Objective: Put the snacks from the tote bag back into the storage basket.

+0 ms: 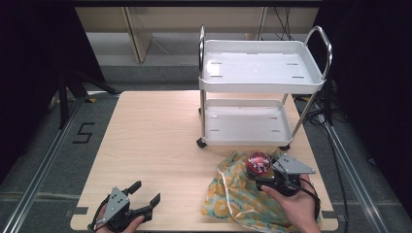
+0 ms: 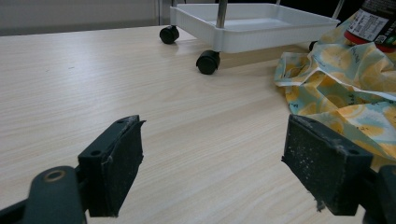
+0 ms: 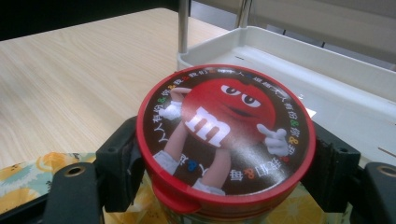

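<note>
A round candy jar (image 1: 258, 164) with a red-rimmed lid (image 3: 226, 128) showing a red cartoon figure stands upright over a yellow-and-teal patterned cloth (image 1: 238, 191). My right gripper (image 1: 267, 171) is shut on the jar, its black jaws pressing both sides just under the lid. The jar's labelled side (image 2: 376, 23) appears at the top right of the left gripper view, above the cloth (image 2: 345, 84). My left gripper (image 1: 145, 193) is open near the table's front left edge, jaws wide apart over bare wood, nothing between them (image 2: 212, 170).
A white two-tier cart (image 1: 260, 87) on black casters (image 2: 208, 62) stands on the far right part of the wooden table (image 1: 155, 136), just beyond the cloth. Its lower tray (image 3: 299, 79) lies directly ahead of the jar. Floor rails run along both table sides.
</note>
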`<state>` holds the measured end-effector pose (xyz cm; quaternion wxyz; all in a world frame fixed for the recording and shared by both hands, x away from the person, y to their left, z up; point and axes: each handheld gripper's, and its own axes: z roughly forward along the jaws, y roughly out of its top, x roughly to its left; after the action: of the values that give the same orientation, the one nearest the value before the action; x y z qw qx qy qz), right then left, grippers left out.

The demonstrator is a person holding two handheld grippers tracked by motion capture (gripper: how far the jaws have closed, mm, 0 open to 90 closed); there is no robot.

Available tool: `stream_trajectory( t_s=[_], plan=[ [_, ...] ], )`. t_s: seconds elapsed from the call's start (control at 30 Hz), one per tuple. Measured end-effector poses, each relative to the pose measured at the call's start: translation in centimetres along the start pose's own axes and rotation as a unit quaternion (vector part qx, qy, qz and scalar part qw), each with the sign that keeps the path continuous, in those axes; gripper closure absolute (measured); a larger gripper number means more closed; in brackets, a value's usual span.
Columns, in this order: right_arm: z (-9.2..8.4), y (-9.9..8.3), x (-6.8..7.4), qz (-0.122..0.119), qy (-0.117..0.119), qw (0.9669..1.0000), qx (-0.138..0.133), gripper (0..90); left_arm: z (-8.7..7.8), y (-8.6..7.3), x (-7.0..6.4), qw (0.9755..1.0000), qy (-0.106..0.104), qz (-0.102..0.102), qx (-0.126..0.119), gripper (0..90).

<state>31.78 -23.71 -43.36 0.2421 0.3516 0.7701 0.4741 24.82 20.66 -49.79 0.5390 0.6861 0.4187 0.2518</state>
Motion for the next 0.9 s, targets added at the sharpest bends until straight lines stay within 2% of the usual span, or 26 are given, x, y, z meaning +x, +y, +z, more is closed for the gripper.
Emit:
stream_trajectory(
  t_s=[0.1,0.13,0.17,0.4,0.5,0.57,0.6,0.63,0.67,0.7,0.73,0.8,0.83,0.87,0.9],
  plan=[
    [0.3,0.2,-0.2,-0.013,0.0,0.9999,0.0,26.5,0.0,0.0,0.0,1.0,-0.002,0.001,-0.001,19.1],
    [0.4,0.1,0.1,-0.007,-0.003,1.0,-0.004,26.5,0.0,0.0,0.0,1.0,-0.001,0.0,-0.001,19.1],
    [0.4,0.2,0.0,-0.009,0.003,0.9999,0.004,26.5,0.0,0.0,0.0,1.0,-0.001,0.0,0.0,19.1],
    [0.8,0.5,0.1,-0.02,-0.001,0.9997,-0.011,26.5,0.0,0.0,0.0,1.0,-0.002,0.001,-0.002,19.1],
    [0.8,0.6,0.2,-0.015,0.007,0.9999,-0.001,26.5,0.0,0.0,0.0,1.0,-0.001,0.0,-0.002,19.1],
    [1.1,0.7,0.4,-0.012,-0.002,0.9998,-0.013,26.5,0.0,0.0,-0.1,1.0,-0.001,0.0,-0.002,19.1],
    [1.1,0.8,0.2,-0.019,0.003,0.9998,-0.01,26.5,0.0,0.0,-0.1,1.0,-0.001,0.0,-0.002,19.1],
    [1.0,0.9,0.4,-0.012,0.001,0.9999,-0.005,26.5,0.0,0.0,0.0,1.0,-0.003,0.003,-0.003,19.1],
    [1.2,1.0,0.2,-0.024,0.001,0.9997,-0.011,26.5,0.0,0.0,0.0,1.0,-0.003,0.004,-0.003,19.1],
    [1.2,1.0,0.3,-0.02,0.008,0.9997,-0.007,26.5,0.0,0.0,0.0,1.0,-0.002,0.003,-0.003,19.1],
    [1.3,1.1,0.4,-0.026,0.005,0.9996,-0.015,26.5,0.0,0.0,0.0,1.0,-0.001,0.001,-0.003,19.1],
    [1.3,1.1,0.5,-0.023,0.006,0.9996,-0.015,26.5,0.0,0.0,0.0,1.0,0.0,0.0,-0.002,19.1],
    [1.4,1.1,0.6,-0.014,0.004,0.9998,-0.012,26.5,0.0,0.0,0.0,1.0,-0.001,0.001,-0.002,19.1],
    [1.4,1.1,0.5,-0.023,0.003,0.9996,-0.015,26.5,0.0,0.0,0.0,1.0,0.0,0.001,-0.002,19.1],
    [1.4,1.1,0.5,-0.017,0.004,0.9998,-0.011,26.5,0.0,0.0,0.0,1.0,-0.002,0.002,-0.003,19.1]
  ],
)
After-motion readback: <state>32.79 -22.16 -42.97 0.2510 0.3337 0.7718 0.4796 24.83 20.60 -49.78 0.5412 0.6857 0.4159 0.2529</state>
